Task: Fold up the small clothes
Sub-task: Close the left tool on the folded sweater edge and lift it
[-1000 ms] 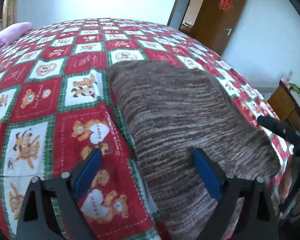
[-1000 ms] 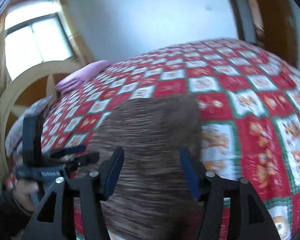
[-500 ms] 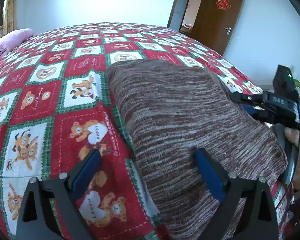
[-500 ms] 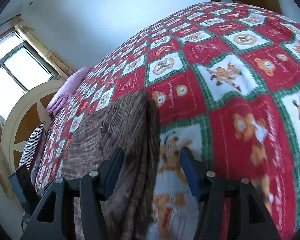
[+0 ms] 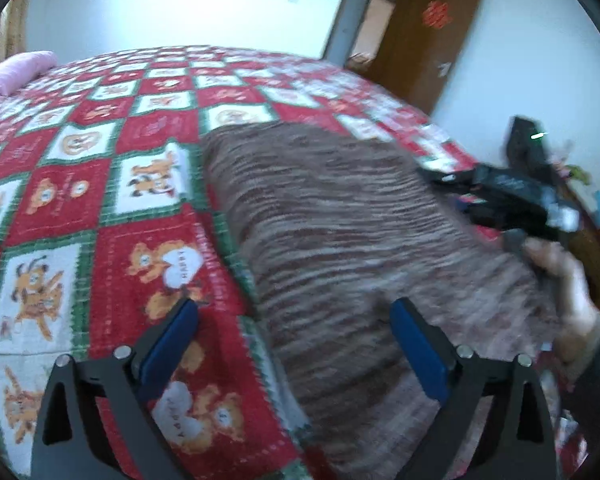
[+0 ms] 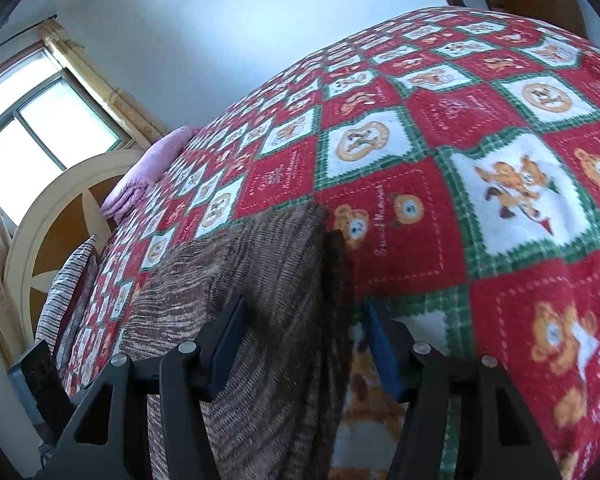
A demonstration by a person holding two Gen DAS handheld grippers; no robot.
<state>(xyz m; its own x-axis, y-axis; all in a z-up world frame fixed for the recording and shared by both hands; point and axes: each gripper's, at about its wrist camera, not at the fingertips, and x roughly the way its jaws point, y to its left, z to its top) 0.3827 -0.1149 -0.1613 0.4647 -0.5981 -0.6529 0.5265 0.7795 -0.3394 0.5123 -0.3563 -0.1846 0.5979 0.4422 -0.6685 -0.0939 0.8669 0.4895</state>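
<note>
A brown striped knit garment (image 5: 340,240) lies flat on the red, green and white teddy-bear blanket (image 5: 60,208). My left gripper (image 5: 294,340) is open above the garment's near left edge, one blue pad over the blanket and the other over the knit. In the left wrist view the right gripper (image 5: 512,200), held by a hand (image 5: 564,288), hovers at the garment's right side. In the right wrist view my right gripper (image 6: 304,350) is open. The garment (image 6: 260,264) has its dark right edge running between those fingers, with nothing pressed.
A pink pillow (image 5: 16,68) lies at the bed's far left. A brown door (image 5: 428,40) stands open behind the bed. A wooden cabinet (image 5: 592,240) is to the right. A window (image 6: 40,132), a curved headboard (image 6: 60,208) and a striped pillow (image 6: 68,288) border the bed's head.
The right gripper swung across from the middle of the garment to its right edge and sank lower. In the left wrist view it came further into sight. The left gripper held still.
</note>
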